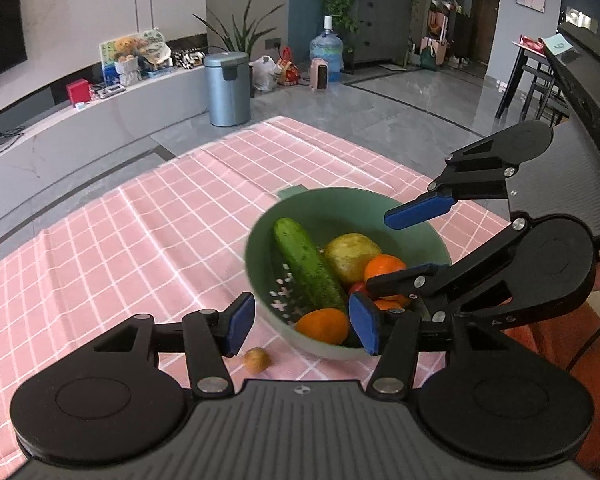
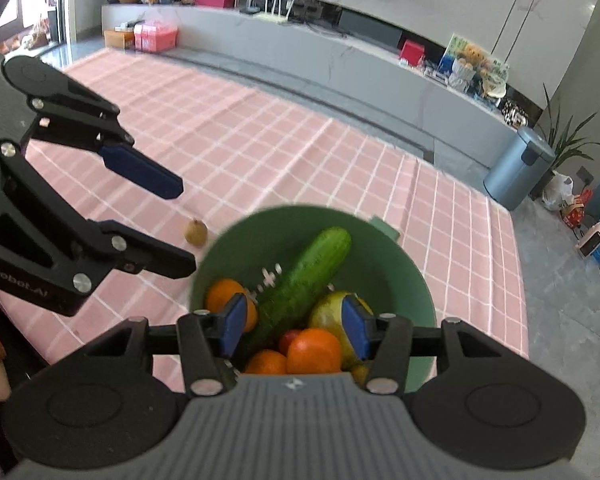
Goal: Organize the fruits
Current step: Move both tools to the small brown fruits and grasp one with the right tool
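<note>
Fruits (image 2: 314, 350) in the green bowl (image 2: 412, 276) sit partly hidden behind the right gripper (image 2: 296, 330).

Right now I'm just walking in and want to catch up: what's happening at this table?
A person is sorting produce with two handheld grippers. The green colander bowl on the pink checked tablecloth already holds a cucumber, several oranges, a yellow-green pear and something small and red. One small brown fruit lies on the cloth beside the bowl. The left gripper and right gripper are both open, holding nothing.
</note>
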The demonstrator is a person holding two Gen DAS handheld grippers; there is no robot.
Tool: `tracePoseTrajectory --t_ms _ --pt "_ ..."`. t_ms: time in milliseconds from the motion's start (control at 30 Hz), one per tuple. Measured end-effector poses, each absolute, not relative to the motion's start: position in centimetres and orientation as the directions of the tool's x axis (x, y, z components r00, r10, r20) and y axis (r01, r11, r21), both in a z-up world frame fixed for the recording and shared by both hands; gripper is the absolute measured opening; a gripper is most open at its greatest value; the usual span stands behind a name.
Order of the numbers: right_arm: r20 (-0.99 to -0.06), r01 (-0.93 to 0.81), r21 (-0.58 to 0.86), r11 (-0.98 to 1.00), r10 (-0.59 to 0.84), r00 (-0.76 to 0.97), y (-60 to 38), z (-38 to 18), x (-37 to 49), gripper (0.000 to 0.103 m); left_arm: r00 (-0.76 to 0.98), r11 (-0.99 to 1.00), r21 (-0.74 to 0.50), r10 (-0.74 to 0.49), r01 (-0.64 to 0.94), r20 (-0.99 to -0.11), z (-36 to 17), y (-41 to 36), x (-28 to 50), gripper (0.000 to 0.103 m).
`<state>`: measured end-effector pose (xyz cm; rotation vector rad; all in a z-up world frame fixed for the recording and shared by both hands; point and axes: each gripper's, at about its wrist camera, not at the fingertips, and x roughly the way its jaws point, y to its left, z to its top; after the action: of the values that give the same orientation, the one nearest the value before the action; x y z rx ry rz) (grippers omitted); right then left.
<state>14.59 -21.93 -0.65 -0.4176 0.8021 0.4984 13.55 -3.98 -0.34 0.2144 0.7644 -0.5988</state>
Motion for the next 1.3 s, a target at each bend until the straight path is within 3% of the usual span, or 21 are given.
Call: tracePoseTrajectory --t_ms 300,867,1300 --pt "-0.723 -0.643 -0.149 0.751 0.360 0.589 -18.5 0.2 14.0 0.049 0.598 0.840 -0.063 -0.434 0.539 -0.674 -1.2 0.7 13.1 0.064" --pt "-0.830 -0.870 -0.252 0.423 0.368 0.419 -10.8 -3.2 16.1 0.030 0.568 0.851 -0.112 -0.435 0.513 -0.699 -6.0 4.5 14.3 0.064" --pt "-0.984 -0.969 -0.163 0.186 0.045 0.174 -5.3 -8.0 21.3 0.028 0.551 0.852 -0.185 -0.466 0.489 -0.693 -8.0 6.3 15.4 0.062"
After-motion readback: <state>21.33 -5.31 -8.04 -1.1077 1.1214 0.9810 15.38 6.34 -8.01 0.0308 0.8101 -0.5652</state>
